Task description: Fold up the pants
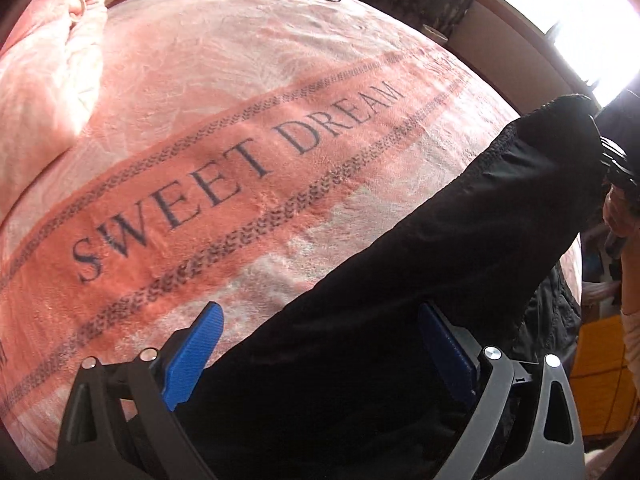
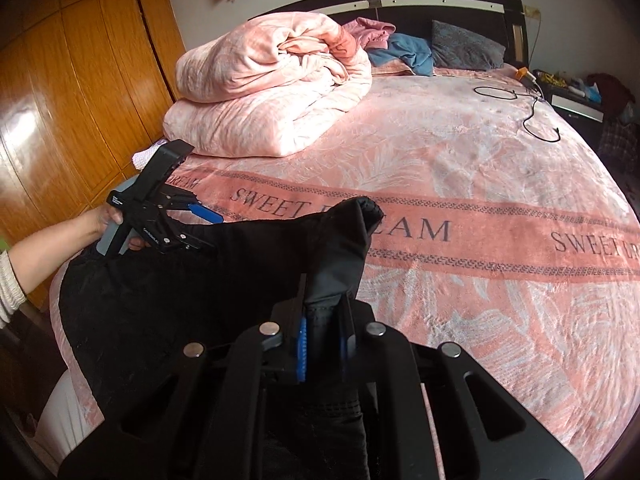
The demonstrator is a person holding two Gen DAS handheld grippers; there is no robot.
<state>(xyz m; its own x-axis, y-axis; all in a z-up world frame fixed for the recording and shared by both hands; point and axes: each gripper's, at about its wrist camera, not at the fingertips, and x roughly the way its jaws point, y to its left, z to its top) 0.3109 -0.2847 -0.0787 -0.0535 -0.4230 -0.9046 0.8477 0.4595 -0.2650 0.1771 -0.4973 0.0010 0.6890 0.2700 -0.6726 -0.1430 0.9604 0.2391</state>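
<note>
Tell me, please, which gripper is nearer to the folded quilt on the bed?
Left. The left gripper hangs open over the pants, just in front of the quilt. The right gripper, shut on the pants, sits farther back toward the bed's foot.

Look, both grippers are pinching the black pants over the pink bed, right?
Not quite. Only the right gripper is pinching the black pants; the right wrist view shows its jaws shut on the cloth. The left gripper is open: in the left wrist view its blue fingers stand wide apart with the pants between them, over the pink bed.
</note>
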